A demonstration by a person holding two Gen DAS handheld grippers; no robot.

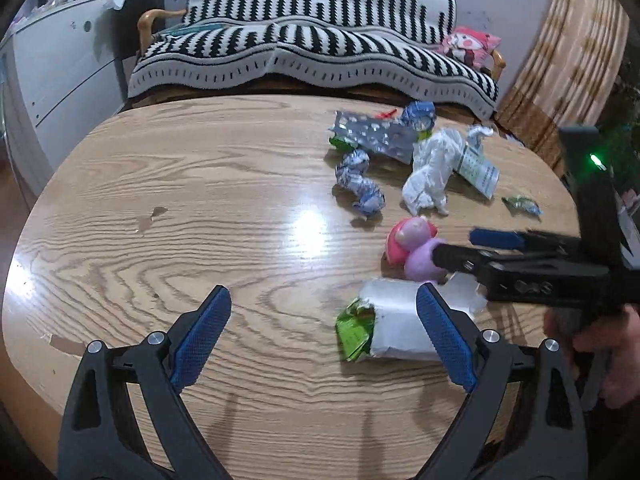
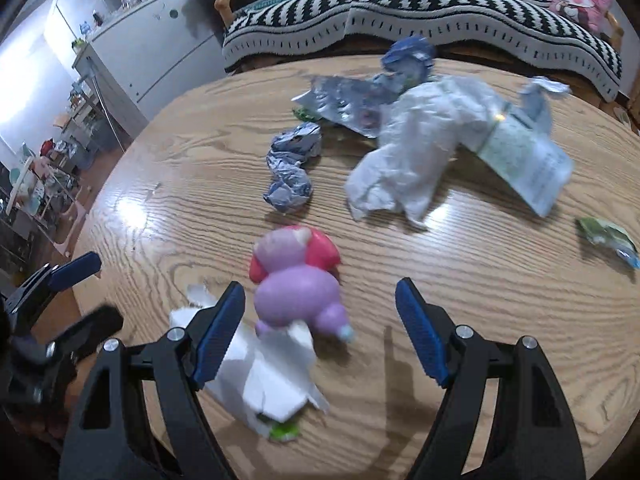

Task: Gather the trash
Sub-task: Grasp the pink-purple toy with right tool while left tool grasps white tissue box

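Observation:
Trash lies on an oval wooden table. A torn white paper wrapper with a green wrapper inside lies by my open left gripper, touching its right finger. My right gripper is open around a pink and purple toy figure; the white paper wrapper lies under its left finger. Further back lie a crumpled white tissue, a blue-white foil twist, a silver blister sheet, a printed leaflet and a small green candy wrapper.
A sofa with a black-and-white striped blanket stands behind the table, with a pink plush on it. A white cabinet is at the left. The right gripper reaches in from the right in the left wrist view.

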